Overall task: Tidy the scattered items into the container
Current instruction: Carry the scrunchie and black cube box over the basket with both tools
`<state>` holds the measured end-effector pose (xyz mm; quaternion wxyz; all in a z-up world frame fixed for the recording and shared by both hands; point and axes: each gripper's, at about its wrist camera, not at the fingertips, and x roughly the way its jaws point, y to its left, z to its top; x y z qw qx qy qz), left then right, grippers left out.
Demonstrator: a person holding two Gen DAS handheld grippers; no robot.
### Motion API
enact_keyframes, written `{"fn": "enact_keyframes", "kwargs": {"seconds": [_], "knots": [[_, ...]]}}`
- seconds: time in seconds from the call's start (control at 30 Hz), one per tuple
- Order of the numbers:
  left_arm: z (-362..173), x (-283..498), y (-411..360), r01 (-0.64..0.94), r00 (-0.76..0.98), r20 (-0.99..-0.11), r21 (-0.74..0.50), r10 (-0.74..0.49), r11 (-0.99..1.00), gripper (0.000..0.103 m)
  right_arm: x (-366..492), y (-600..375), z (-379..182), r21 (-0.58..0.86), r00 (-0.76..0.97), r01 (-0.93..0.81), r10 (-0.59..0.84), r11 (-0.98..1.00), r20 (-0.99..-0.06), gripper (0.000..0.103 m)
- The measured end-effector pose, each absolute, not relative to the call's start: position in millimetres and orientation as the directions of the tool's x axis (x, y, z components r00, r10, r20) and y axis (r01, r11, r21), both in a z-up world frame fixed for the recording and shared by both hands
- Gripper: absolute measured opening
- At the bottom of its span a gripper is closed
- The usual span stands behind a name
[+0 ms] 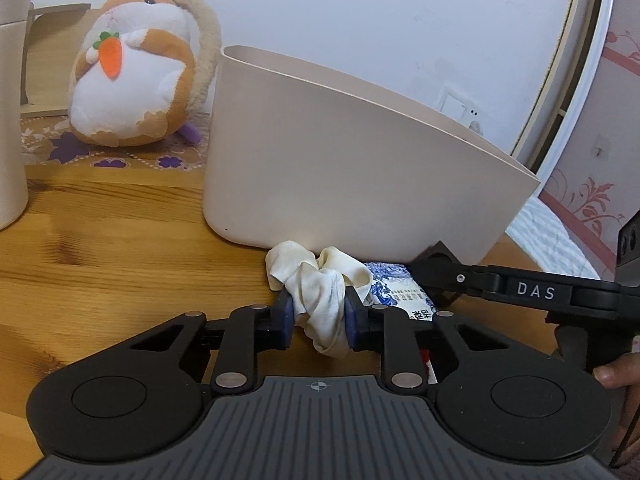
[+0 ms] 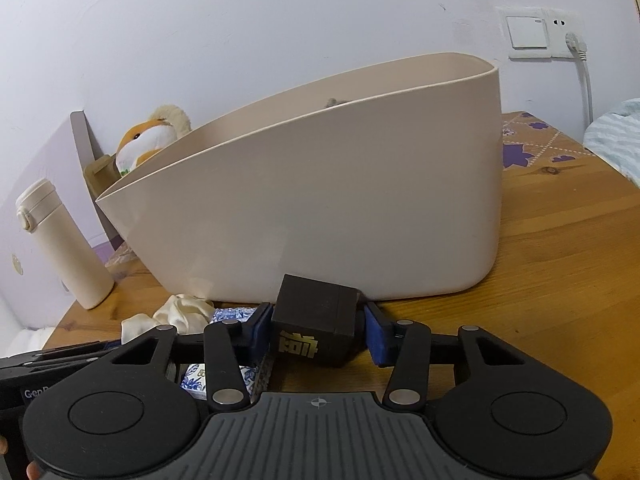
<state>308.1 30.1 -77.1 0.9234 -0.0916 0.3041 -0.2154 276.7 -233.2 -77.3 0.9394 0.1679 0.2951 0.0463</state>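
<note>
A beige container (image 1: 340, 168) with a slanted rim stands on the wooden table (image 1: 100, 248); it also shows in the right wrist view (image 2: 320, 208). My left gripper (image 1: 319, 318) is shut on a crumpled white cloth (image 1: 320, 292) lying in front of the container. My right gripper (image 2: 318, 334) has its blue pads on both sides of a dark brown box (image 2: 316, 324) with gold characters, at the container's base. A blue-and-white patterned packet (image 1: 394, 290) lies between cloth and box. The cloth (image 2: 176, 314) and packet (image 2: 230, 314) show in the right wrist view too.
A plush hamster (image 1: 136, 76) with a carrot sits behind the container on a patterned mat. A cream bottle (image 2: 64, 248) stands at the left. A wall socket with a cable (image 2: 560, 40) is at the right, bedding (image 2: 616, 136) beyond the table edge.
</note>
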Motion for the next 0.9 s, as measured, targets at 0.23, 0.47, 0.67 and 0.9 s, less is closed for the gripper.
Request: {"fn": "enact_keyframes", "kwargs": {"seconds": [0.23,0.47,0.67,0.9], "knots": [[-73.2,303.4,33.1,0.326,0.741,-0.513,-0.290,-0.434,0.900,0.024,271.3,-231.4,-75.8,0.347,0.819,0.002,0.198,0.938,-0.539,0.044],[-70.4,294.4,39.6,0.289,0.757,-0.513,-0.291,-0.404,0.912,0.024,260.6,-230.0,-71.0,0.354,0.822,-0.004,0.204,0.935,-0.532,0.044],[-59.3,279.9,35.4,0.313,0.765,-0.487,-0.290,-0.422,0.904,0.024,246.0,-224.2,-60.7,0.352,0.831,-0.030,0.219,0.935,-0.512,0.044],[-50.2,269.2,29.8,0.312,0.780,-0.471,-0.278,-0.412,0.908,0.024,231.2,-228.2,-44.9,0.322,0.840,-0.054,0.218,0.945,-0.497,0.044]]}}
